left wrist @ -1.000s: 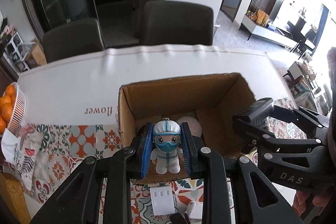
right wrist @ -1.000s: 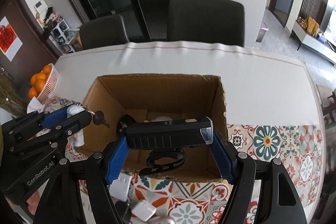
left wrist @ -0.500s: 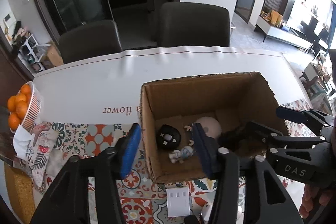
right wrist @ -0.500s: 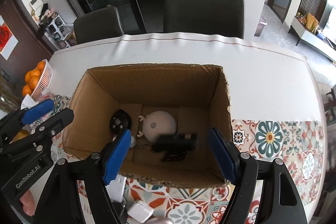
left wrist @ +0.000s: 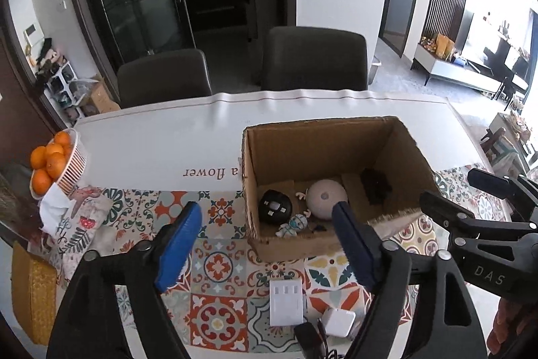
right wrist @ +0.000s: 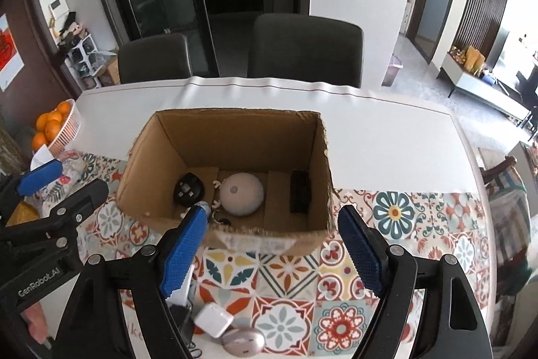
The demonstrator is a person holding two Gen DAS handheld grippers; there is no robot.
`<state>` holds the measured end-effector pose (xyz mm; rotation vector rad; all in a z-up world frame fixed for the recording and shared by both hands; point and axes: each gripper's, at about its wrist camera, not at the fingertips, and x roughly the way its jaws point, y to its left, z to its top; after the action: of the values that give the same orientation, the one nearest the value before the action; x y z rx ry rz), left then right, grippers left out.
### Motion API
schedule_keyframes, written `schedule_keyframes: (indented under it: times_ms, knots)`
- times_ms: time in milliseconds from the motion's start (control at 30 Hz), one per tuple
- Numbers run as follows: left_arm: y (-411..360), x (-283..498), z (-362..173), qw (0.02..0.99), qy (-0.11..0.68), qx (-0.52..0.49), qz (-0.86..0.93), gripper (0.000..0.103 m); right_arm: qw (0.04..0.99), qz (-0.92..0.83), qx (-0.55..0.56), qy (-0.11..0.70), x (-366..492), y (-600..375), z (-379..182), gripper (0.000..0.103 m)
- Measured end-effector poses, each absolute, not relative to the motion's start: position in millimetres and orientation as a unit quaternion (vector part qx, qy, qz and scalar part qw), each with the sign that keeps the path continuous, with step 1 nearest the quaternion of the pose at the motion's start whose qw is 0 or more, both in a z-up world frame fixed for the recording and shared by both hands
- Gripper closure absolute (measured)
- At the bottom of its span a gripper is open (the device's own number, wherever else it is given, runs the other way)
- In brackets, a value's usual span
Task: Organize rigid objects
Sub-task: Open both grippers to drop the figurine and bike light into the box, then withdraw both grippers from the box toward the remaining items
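An open cardboard box (left wrist: 316,137) (right wrist: 235,120) stands on the table. Inside lie a small masked figurine (left wrist: 293,224), a round black device (left wrist: 274,211) (right wrist: 188,189), a round white device (left wrist: 327,198) (right wrist: 241,193) and a black flashlight (left wrist: 376,185) (right wrist: 300,190). My left gripper (left wrist: 267,244) is open and empty, just in front of the box's near left corner. My right gripper (right wrist: 274,248) is open and empty, in front of the box's near wall. Each gripper also shows in the other's view, the right (left wrist: 470,214) and the left (right wrist: 57,187).
A white power strip (left wrist: 285,301), a white charger (left wrist: 337,322) (right wrist: 213,319), a black adapter (left wrist: 311,338) and a silver mouse-like object (right wrist: 242,340) lie on the patterned cloth near me. A basket of oranges (left wrist: 55,164) (right wrist: 55,127) stands at the left. Two chairs (left wrist: 314,58) stand behind the table.
Both grippers have opened and drawn back from the box. The figurine left my left gripper and the flashlight left my right gripper; both now lie in the box.
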<state>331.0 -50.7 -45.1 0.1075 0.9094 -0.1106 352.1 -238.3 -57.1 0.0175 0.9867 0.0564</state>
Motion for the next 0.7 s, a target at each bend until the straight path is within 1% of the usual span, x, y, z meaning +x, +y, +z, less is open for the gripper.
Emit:
schedule_keyframes:
  times_ms: [67,333,700]
  knots:
    - [-49.6,321.0,-41.9,0.898,0.433,0.053,-0.053,0.017,0.883,0.029,0.007,0.468,342.8,-238.3,-54.1,0.023]
    - [-50.4,281.9,-34.4,0.905,0.416,0.057,-0.062,0.012,0.892,0.045,-0.004,0.45,299.2,-232.9,-48.6,0.021]
    - [-46.6,234.5,-49.1,0.902,0.426,0.05,-0.055,0.011,0.886,0.066,-0.013,0.459,256.3,-228.7,-63.4,0.02]
